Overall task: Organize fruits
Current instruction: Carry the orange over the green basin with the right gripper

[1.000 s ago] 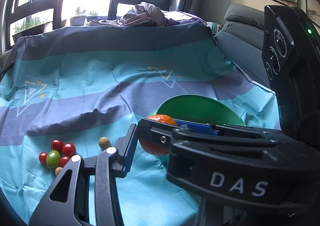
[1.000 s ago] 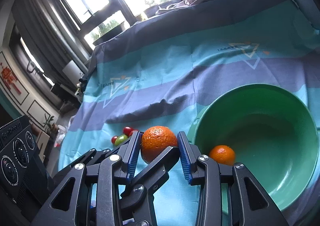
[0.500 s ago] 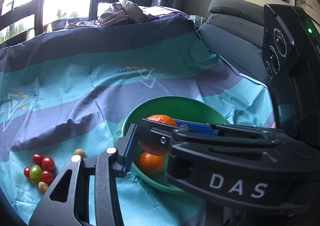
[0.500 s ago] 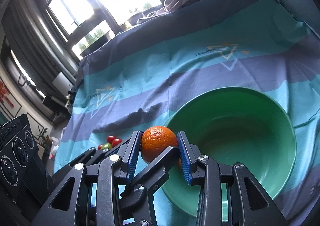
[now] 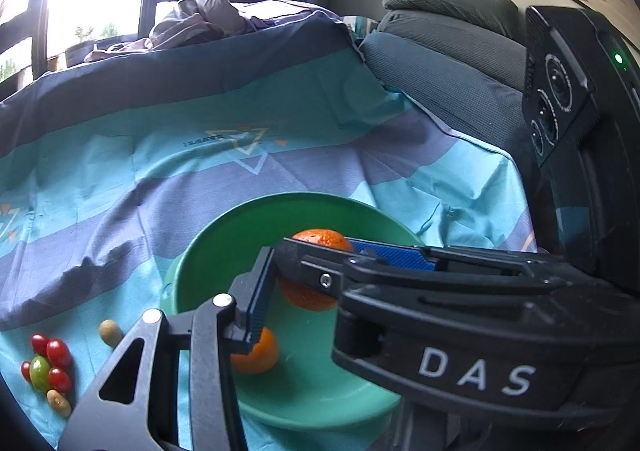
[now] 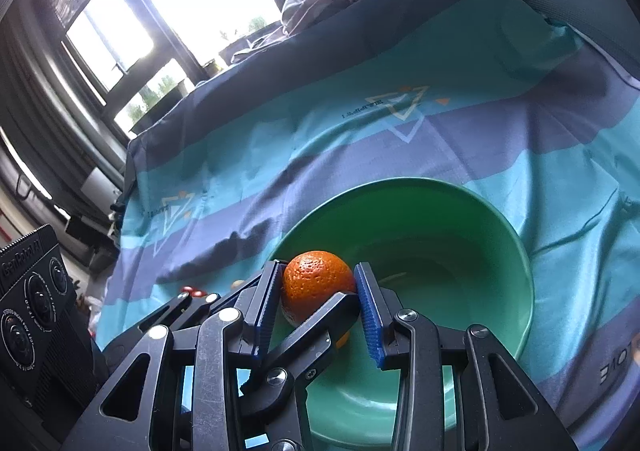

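Your right tongs clamp a round, dimpled orange between ribbed blue pads, above the smooth green bowl's near rim. Your left tongs: I cannot tell their state. Only the left view shows a second orange inside the bowl below, and glossy cherry tomatoes left on the striped cloth.

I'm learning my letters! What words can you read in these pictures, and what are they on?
"DAS": white letters on the black gripper body.
"GenRobot AI", roughly: on the black camera box; its smaller print is too tiny to read.
Words beside the triangle logos on the striped cloth appear mirrored and blurred, unreadable.
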Motion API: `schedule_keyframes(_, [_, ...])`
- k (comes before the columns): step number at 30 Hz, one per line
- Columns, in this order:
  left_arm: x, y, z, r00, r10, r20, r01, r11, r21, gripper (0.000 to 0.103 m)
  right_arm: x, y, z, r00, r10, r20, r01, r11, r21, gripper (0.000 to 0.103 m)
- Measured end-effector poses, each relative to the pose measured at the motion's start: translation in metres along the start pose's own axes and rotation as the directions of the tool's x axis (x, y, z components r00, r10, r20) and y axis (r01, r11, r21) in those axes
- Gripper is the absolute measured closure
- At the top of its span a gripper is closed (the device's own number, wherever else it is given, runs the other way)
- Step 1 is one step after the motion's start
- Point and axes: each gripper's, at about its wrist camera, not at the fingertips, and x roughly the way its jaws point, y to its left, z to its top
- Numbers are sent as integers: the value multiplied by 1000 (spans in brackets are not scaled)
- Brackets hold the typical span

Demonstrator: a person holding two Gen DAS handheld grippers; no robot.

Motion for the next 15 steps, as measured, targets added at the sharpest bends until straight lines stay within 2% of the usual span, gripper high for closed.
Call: schedule_keyframes(15, [28,-10,3,997,-61,-48,61,998,-1,61,3,-28,4,998,-54,-26,56,997,54,63])
